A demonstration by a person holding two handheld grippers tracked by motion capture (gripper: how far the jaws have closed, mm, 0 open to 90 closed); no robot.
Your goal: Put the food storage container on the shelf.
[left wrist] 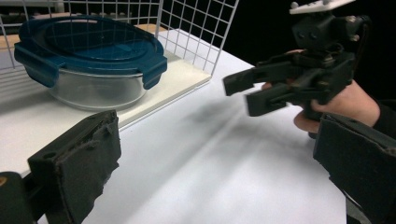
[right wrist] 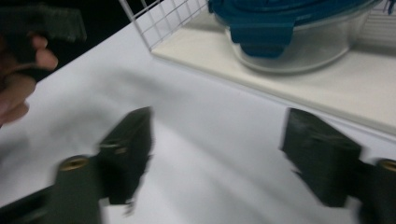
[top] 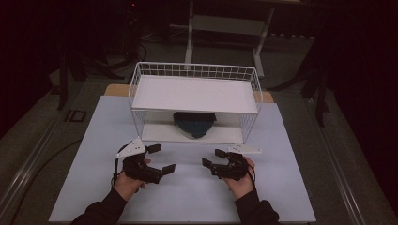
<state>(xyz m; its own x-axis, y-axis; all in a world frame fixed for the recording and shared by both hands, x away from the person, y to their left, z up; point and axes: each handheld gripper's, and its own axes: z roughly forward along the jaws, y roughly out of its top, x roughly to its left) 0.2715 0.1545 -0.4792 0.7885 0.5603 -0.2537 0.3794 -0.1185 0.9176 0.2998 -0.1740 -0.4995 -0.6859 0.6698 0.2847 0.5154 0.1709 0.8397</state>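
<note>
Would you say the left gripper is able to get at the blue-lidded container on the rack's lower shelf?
Probably yes: the left gripper is open, the rack's front is unwired, and bare table lies before the container.

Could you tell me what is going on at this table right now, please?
A person sits at a white table holding a two-jaw gripper in each hand. The left gripper and the right gripper are both open, held near each other in front of a white wire rack, and neither holds anything. On the rack's lower shelf sits a round glass container closed with a blue clip-on lid. Nothing has been touched yet.
</note>
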